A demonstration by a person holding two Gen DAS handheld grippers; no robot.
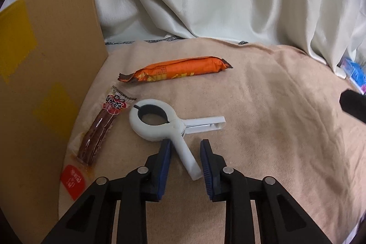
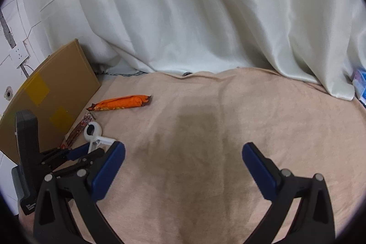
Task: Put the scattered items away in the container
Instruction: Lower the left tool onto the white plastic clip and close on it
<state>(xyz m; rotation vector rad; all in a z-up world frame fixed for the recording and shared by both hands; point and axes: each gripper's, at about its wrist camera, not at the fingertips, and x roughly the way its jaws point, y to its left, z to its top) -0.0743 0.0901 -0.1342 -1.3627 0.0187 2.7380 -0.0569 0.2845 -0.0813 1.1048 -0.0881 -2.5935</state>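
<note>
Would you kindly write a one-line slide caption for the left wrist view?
Left gripper straddles one handle of a white clamp on a beige blanket, beside a sausage stick and cardboard box.

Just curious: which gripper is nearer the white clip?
Left. The left gripper straddles one handle of the white clip; the right gripper sits off to the side, open over bare blanket.

The box [image 1: 45, 74] runs off the left edge in the left wrist view, so its opening and far walls stay unseen. The sausage pack [image 1: 98, 129] has small, unreadable print, and its lower end meets a red label [image 1: 73, 182] too blurred to read. One clip [image 1: 173, 127] handle passes between the fingers [image 1: 165, 157]; contact cannot be judged. A blue packet [image 1: 356, 77] is cut by the right edge. In the right wrist view, the left gripper [image 2: 91, 152] hides part of the clip.
</note>
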